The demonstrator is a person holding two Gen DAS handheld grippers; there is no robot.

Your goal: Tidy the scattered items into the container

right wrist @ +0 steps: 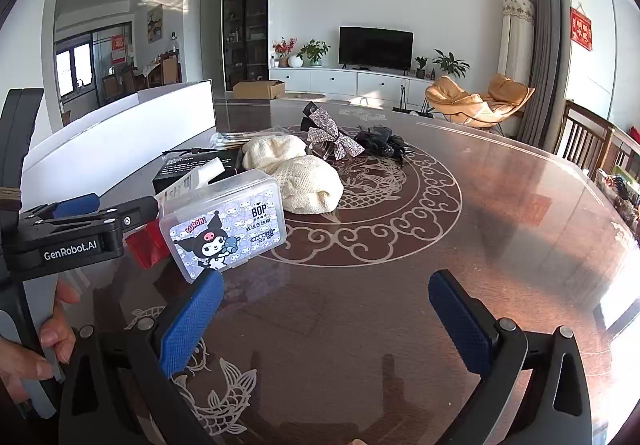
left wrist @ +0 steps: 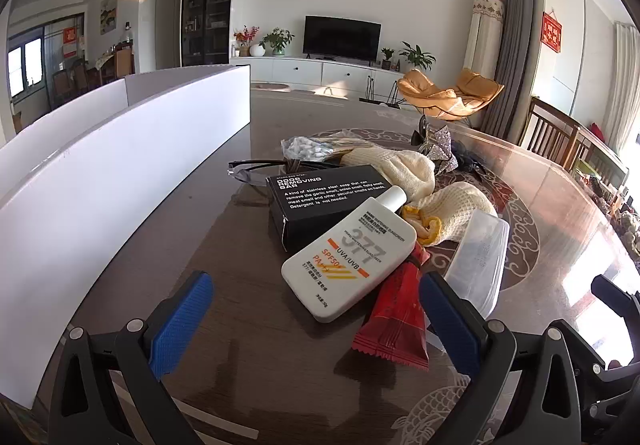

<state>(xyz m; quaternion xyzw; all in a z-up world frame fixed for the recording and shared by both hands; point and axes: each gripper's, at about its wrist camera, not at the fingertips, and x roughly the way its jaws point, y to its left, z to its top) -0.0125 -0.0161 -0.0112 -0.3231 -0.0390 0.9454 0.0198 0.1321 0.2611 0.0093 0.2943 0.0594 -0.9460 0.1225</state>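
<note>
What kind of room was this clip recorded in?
Most likely a home living and dining room: a wall-mounted TV over a white media cabinet, orange lounge chairs, and a large round wooden dining table carrying the clutter.

Living rm behind a dark wood table [right wrist: 460,229] w/ pale dragon-and-cloud inlay.

Flat TV [right wrist: 376,47] sits on a long white cabinet [right wrist: 344,81], potted plants [right wrist: 314,52] either side; tall dark glass-front shelving [right wrist: 245,17] to its left. Two tan lounge chairs [right wrist: 480,101] by the grey curtain [right wrist: 540,45]. Cardboard box [right wrist: 259,89] on floor (flaps open). Wooden chair back [right wrist: 588,141] at table's right edge, red wall hanging [right wrist: 582,25] above.
</note>
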